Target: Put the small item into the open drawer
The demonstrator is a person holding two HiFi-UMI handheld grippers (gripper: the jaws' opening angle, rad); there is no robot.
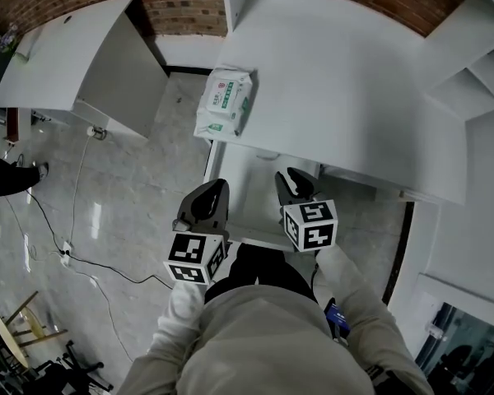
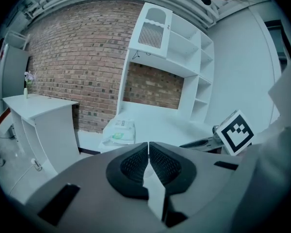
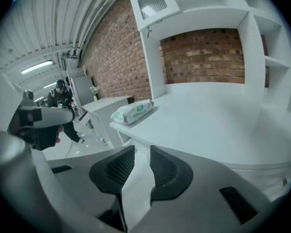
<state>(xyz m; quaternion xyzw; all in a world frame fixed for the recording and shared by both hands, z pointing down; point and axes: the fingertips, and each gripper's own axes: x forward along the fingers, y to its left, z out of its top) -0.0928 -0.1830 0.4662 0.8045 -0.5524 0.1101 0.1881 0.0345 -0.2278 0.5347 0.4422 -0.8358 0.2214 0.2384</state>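
A white and green pack of wipes (image 1: 224, 103) lies at the left edge of the white desk (image 1: 337, 81); it also shows as the pack of wipes (image 2: 120, 130) and the pack of wipes (image 3: 133, 111). Below the desk's front edge the white drawer (image 1: 245, 197) is pulled out. My left gripper (image 1: 216, 188) hovers over the drawer's left side, its jaws shut and empty (image 2: 149, 144). My right gripper (image 1: 291, 175) hangs over the drawer's right side, open with a narrow gap and nothing between its jaws (image 3: 142, 149). I cannot make out anything inside the drawer.
A second white desk (image 1: 74, 56) stands to the left across a tiled floor with cables (image 1: 74, 257). White shelving (image 1: 469, 81) rises on the right of the desk. A person (image 3: 60, 101) stands far off by that other desk.
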